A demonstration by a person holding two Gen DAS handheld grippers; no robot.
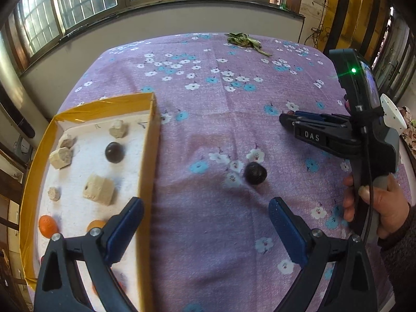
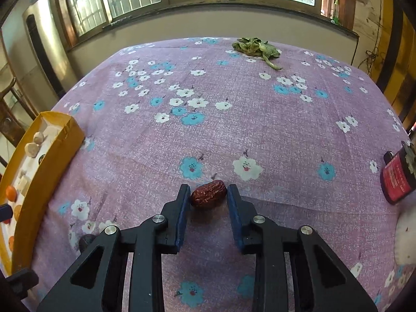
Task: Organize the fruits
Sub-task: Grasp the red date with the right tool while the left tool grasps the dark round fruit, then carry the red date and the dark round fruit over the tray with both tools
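While lying on the floral desk cloth point(image 2: 260, 119), red date point(image 2: 208, 194) pinched by right tool point(image 2: 208, 195). Left tool point(image 1: 205, 221) spread; dark round fruit point(image 1: 255, 173) at 1 o'clock beyond it, yellow tray point(image 1: 148, 156) at 10 o'clock.

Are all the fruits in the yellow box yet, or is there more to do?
Not yet. The yellow box already holds a dark round fruit, an orange one and some pale chunks. The right gripper is shut on a red date on the tablecloth. Another dark round fruit lies outside, ahead of the open left gripper.
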